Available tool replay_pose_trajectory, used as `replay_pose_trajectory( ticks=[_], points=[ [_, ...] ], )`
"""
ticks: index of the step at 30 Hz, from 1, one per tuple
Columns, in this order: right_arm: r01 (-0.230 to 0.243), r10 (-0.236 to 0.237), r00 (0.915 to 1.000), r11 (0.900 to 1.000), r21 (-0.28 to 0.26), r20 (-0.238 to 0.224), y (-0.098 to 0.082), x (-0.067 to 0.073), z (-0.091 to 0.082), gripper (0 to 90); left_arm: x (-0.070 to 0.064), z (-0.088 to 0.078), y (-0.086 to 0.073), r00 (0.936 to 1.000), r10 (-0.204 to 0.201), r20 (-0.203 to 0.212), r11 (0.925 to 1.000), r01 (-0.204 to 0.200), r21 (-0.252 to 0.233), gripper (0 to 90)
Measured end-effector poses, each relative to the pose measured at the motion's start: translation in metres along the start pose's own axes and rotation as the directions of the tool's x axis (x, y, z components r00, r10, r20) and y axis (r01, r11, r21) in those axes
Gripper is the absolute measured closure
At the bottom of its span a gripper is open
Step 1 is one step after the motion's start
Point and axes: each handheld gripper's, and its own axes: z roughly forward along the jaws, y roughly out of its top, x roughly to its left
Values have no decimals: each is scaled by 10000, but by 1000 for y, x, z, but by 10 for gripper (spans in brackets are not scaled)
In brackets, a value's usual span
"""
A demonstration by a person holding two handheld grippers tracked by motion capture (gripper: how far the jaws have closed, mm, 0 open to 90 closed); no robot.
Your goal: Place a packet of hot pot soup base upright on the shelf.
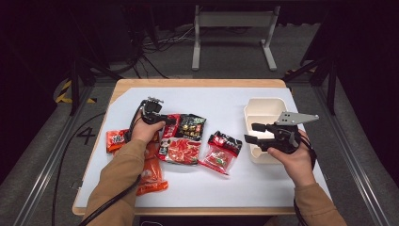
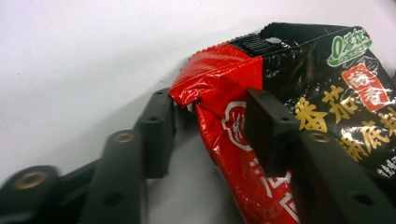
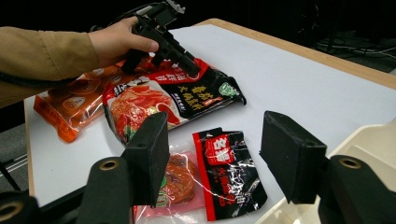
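A large red-and-black food pouch [image 1: 182, 139] lies flat left of the table's middle. My left gripper [image 1: 164, 122] reaches down onto its top left corner. In the left gripper view the crumpled red corner [image 2: 212, 81] lies between the two pads, and white table shows between the left pad [image 2: 156, 130] and the pouch edge, so the left gripper [image 2: 210, 100] is open. From the right gripper view, the left gripper [image 3: 189, 70] rests on the pouch [image 3: 154, 100]. My right gripper [image 1: 249, 132] hangs open and empty beside a cream tray [image 1: 263, 106].
A small red-and-black pouch with a clear window [image 1: 221, 151] lies between the two hands, below the right gripper [image 3: 215, 126] in its view. Orange pouches [image 1: 150, 174] lie under the left forearm. The cream tray [image 3: 373, 140] stands at the right.
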Motion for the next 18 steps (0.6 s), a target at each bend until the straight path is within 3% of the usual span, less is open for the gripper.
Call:
replay_pose_trajectory(
  ticks=[3,6,11,18],
  points=[
    [0,0,10000,10000,62,-15,0,0,1,426,1,0,-1,9988,-254,414,9997,251,69,730],
    [-11,11,10000,10000,63,-41,0,0,1,426,0,-3,-1,9979,-309,562,9995,314,-74,804],
    [-52,53,10000,10000,56,-54,-1,-1,2,426,-7,-11,2,9973,-437,591,9983,459,-362,847],
    [-113,113,9999,9999,43,18,-1,-2,0,437,-25,-29,13,9975,44,709,9961,19,-886,870]
  ],
)
